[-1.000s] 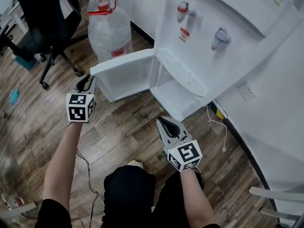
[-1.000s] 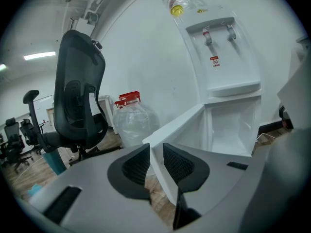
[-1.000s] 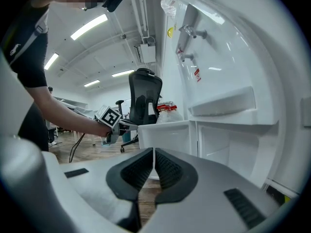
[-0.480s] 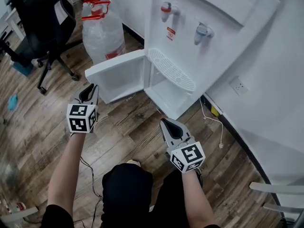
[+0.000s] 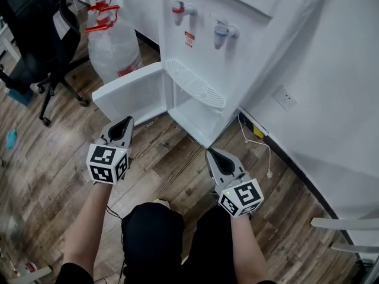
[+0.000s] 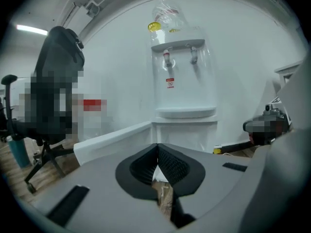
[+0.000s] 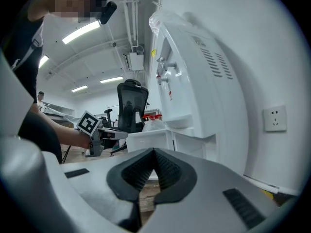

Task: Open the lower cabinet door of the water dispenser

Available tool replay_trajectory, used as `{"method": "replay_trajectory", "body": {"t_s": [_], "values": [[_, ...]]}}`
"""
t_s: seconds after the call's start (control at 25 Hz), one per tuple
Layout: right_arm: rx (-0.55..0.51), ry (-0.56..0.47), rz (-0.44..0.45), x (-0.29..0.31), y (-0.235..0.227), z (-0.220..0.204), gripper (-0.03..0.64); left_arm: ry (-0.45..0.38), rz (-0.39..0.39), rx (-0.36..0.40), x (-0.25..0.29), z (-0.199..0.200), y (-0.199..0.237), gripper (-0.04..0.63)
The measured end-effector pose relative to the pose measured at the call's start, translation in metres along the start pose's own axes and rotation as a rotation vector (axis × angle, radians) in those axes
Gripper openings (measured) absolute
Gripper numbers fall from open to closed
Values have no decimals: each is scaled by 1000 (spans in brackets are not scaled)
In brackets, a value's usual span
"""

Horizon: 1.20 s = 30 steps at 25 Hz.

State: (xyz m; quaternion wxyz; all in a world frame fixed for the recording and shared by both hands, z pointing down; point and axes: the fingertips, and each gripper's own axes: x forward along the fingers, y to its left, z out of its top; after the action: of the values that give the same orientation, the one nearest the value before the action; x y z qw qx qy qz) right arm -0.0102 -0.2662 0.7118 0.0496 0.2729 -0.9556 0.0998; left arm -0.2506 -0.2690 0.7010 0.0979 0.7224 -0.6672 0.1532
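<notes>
The white water dispenser [image 5: 237, 64] stands against the wall, with a red tap [image 5: 179, 8] and a blue tap [image 5: 222, 31]. Its lower cabinet door [image 5: 127, 93] stands swung wide open to the left, and the cabinet opening [image 5: 195, 112] shows white inside. My left gripper [image 5: 128, 121] hangs over the wooden floor just in front of the door's outer end, apart from it; its jaws have closed together on nothing. My right gripper [image 5: 211, 152] is shut and empty, in front of the dispenser's base. The left gripper view shows the door [image 6: 114, 137] beyond the meeting tips of the left gripper [image 6: 157, 148].
A black office chair [image 5: 35, 34] stands at the far left, with a large water bottle [image 5: 112, 43] beside the dispenser. A wall socket [image 5: 285, 97] and a loose white cable [image 5: 263, 149] lie right of the base. Part of a white chair [image 5: 343, 229] shows at the lower right.
Both grippers have drawn back from the dispenser toward the person. The left one has come away from the open door's edge, and its jaws have closed. The door stays open.
</notes>
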Motion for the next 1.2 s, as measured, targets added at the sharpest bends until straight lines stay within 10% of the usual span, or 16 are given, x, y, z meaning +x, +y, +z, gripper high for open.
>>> {"method": "replay_trajectory", "body": {"t_s": [0.6,1.0,1.2], "values": [[40,-8,-171,-65,-53,16,21,-8,-344,14,8,27,-113,12],[74,57,-258,-130,-24,128,21,63,-561,46,-54,126,-162,12],[93,77,-298,-161,-3,198,21,53,-548,-36,-99,199,-171,12]]}}
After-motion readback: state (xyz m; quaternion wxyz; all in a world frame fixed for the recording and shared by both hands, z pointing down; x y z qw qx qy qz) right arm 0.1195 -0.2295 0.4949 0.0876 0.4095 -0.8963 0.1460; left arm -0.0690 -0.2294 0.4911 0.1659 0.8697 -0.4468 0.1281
